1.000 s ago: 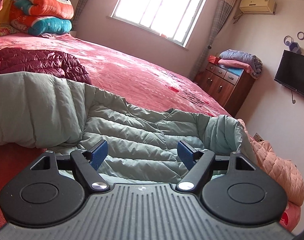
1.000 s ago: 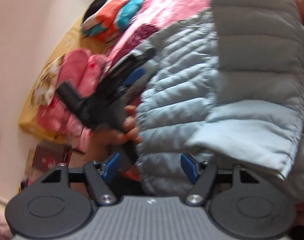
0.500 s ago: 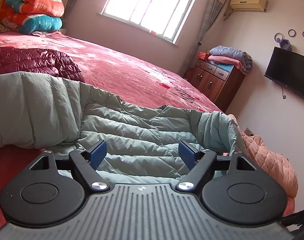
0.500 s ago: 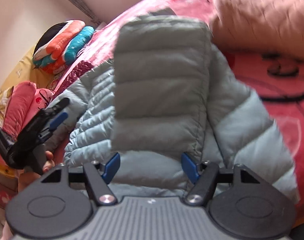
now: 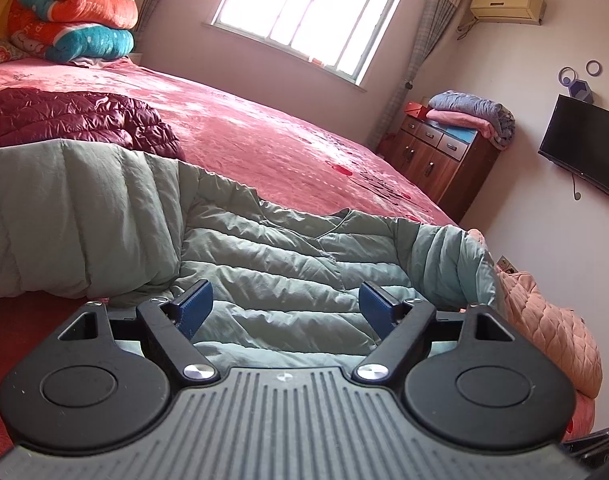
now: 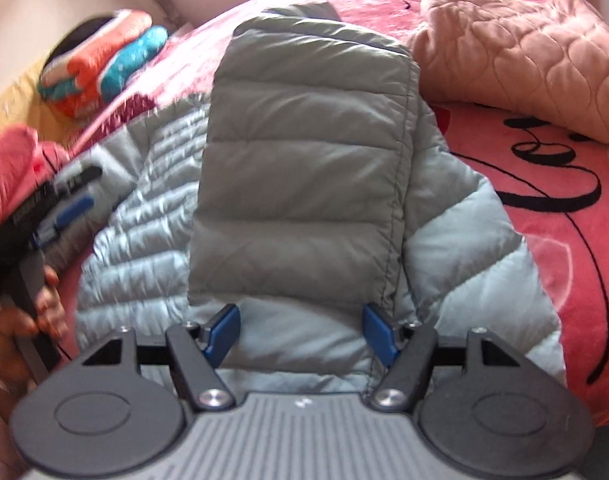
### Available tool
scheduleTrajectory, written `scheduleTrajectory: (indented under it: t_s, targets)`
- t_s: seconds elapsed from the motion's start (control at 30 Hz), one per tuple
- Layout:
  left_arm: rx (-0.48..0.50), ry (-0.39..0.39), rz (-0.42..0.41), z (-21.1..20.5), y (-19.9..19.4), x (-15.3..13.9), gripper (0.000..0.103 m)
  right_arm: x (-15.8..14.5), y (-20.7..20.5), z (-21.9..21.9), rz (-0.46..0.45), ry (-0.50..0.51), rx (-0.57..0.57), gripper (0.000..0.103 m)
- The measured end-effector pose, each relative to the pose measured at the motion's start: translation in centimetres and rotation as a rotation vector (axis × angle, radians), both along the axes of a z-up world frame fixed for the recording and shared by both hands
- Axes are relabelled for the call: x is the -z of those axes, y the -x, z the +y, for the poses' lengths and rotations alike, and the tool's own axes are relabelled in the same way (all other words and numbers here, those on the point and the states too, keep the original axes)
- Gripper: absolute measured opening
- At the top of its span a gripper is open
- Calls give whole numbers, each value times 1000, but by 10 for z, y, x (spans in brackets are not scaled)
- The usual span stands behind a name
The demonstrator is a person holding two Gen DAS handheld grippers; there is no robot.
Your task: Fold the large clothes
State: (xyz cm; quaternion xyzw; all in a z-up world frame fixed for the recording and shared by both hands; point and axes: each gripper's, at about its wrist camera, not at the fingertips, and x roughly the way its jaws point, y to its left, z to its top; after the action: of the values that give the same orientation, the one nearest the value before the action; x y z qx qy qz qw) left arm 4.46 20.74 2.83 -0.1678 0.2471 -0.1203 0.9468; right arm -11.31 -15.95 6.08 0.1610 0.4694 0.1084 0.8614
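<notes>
A pale green quilted down jacket (image 5: 264, 264) lies spread on the red bed; in the right wrist view (image 6: 144, 216) one sleeve (image 6: 300, 168) is folded across its body. My left gripper (image 5: 282, 300) is open and empty, low over the jacket's near edge. It also shows at the left of the right wrist view (image 6: 74, 196), held in a hand. My right gripper (image 6: 302, 330) is open and empty, just above the folded sleeve's near end.
A maroon puffer jacket (image 5: 76, 120) lies behind the green one. A pink quilted garment (image 6: 524, 48) lies beside it at the bed's edge. Folded blankets (image 5: 72, 16) sit at the headboard. A wooden cabinet (image 5: 436, 168) and wall TV (image 5: 584, 144) stand beyond the bed (image 5: 288, 148).
My right gripper has swung from the left side of the jacket round to face the folded sleeve straight on. My left gripper has shifted only slightly. Both stayed open.
</notes>
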Motion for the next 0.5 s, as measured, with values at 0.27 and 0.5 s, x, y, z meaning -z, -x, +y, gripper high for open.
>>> scheduleTrajectory:
  t_s: [0.27,0.5]
  targets:
    - [12,3,0,-1,0,-1,98,13,-5,15,30,-23,-71,45]
    - [-7,24,-2,8,0,-2,98,14,-27,9,23,-240,-22,9]
